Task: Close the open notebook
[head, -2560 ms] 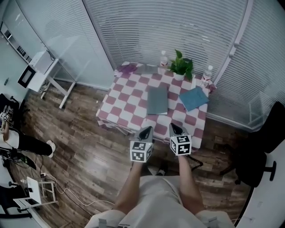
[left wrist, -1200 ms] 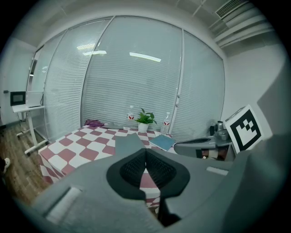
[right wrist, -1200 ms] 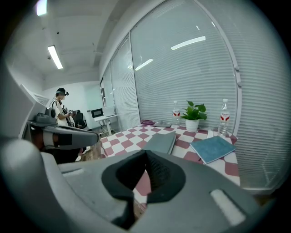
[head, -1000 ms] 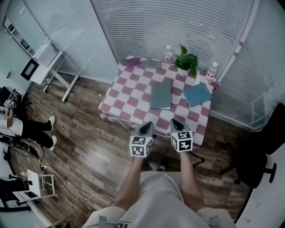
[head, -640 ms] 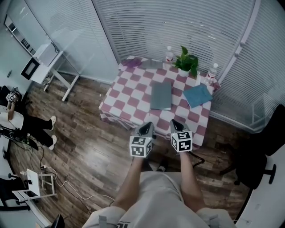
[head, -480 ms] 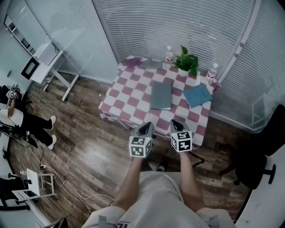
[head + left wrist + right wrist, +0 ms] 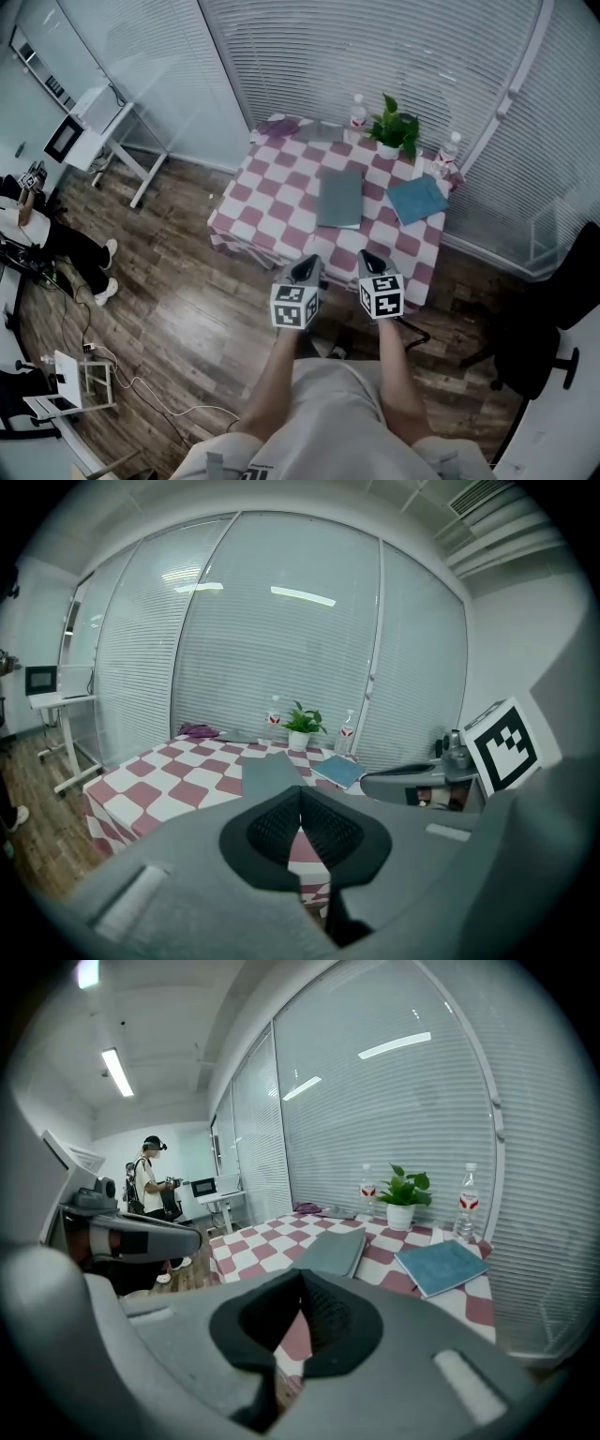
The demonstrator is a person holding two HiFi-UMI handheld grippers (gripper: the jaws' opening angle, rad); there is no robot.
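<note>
Head view: the flat grey notebook [image 7: 339, 197] lies mid-table on the red-and-white checked tablecloth [image 7: 267, 202], long axis pointing away from you, straight ahead between left gripper [image 7: 305, 268] and right gripper [image 7: 371, 263], well apart from both; neither is nearer. Left gripper view: jaws closed, empty. Right gripper view: likewise closed on nothing. Versus earlier frames, your grippers haven't advanced.
</note>
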